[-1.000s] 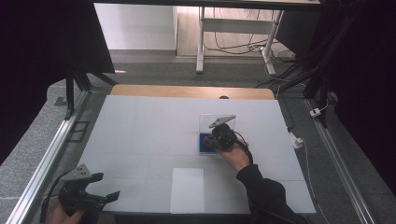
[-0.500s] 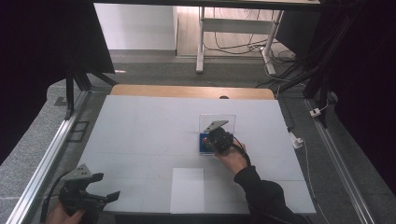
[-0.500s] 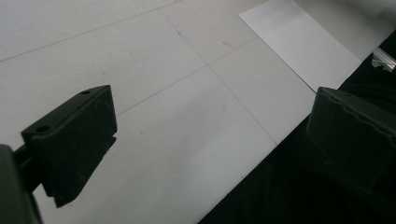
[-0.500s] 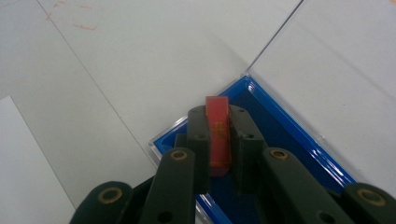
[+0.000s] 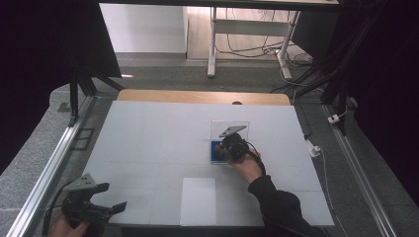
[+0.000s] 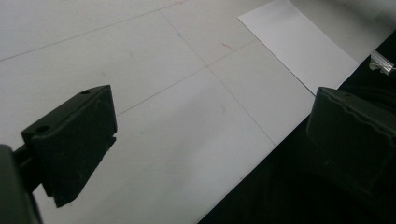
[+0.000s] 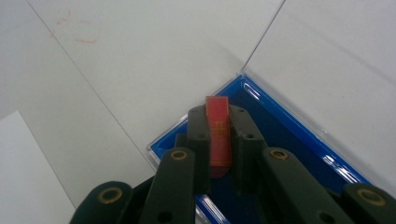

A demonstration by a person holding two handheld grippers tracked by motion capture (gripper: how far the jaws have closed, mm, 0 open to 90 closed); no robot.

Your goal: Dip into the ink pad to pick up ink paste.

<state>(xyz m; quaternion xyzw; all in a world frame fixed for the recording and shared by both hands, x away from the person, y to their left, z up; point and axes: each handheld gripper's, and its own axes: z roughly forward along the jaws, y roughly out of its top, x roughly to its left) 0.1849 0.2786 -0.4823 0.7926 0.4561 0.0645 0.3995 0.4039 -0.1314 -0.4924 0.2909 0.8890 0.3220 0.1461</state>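
Since a second ago, little has shifted: my right gripper (image 5: 228,149) has edged slightly toward me over the blue case (image 5: 216,150), and my left gripper (image 5: 116,207) has stayed put at the near left corner of the table (image 5: 148,128).

Right gripper view: jaws closed tight on a thin red chip (image 7: 218,130), held edge-on between the pads, its top end poking out past the tips. It bears small yellowish markings (too fine to read). The chip sits directly above the blue tray of the case (image 7: 280,126), near that tray's corner. I cannot tell whether the chip's lower end touches the tray floor. A clear lid (image 5: 230,129) stands open at the far side of the case in the high view, hinged upright.

High view: the case lies right of the table's middle, well apart from the left gripper. A white sheet (image 5: 198,201) lies at the near edge, between my two hands, touching neither.

Left gripper view: jaws stand wide apart with nothing between them, only bare table below and a corner of the sheet (image 6: 299,46) farther off. The left gripper hovers at the table's near edge.
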